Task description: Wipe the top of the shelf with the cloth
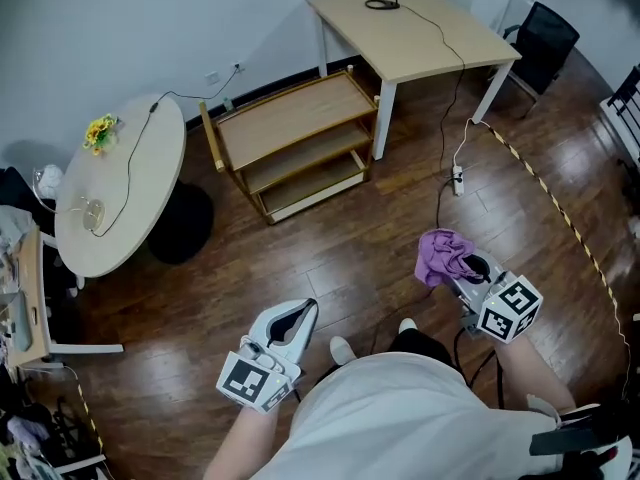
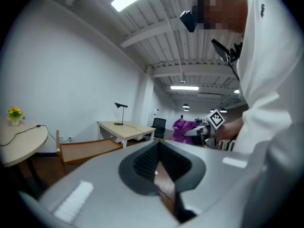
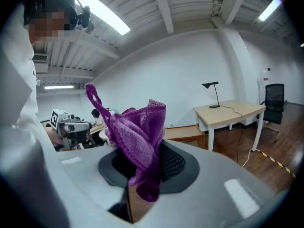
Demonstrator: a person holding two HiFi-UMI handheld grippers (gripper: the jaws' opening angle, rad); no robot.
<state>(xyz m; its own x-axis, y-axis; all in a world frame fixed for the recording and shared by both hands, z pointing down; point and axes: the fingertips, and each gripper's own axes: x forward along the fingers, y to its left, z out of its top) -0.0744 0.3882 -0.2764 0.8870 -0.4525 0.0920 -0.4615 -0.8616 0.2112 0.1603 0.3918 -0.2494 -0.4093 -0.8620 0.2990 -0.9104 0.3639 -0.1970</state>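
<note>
My right claw (image 3: 142,172) pinched the purple cloth (image 3: 138,136), which bunched up above the jaws with a fold hanging below them. My left claw (image 2: 159,161) was pressed together, nothing in it. I held both close to my body over the wood floor (image 1: 330,238). The wooden shelf (image 1: 292,120) stood well apart from the cloth, beside the tabletop (image 1: 410,33). The marker cube (image 1: 510,308) showed only black-and-white squares.

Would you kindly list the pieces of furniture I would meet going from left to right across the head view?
round table → wooden shelf → rectangular desk → black office chair
</note>
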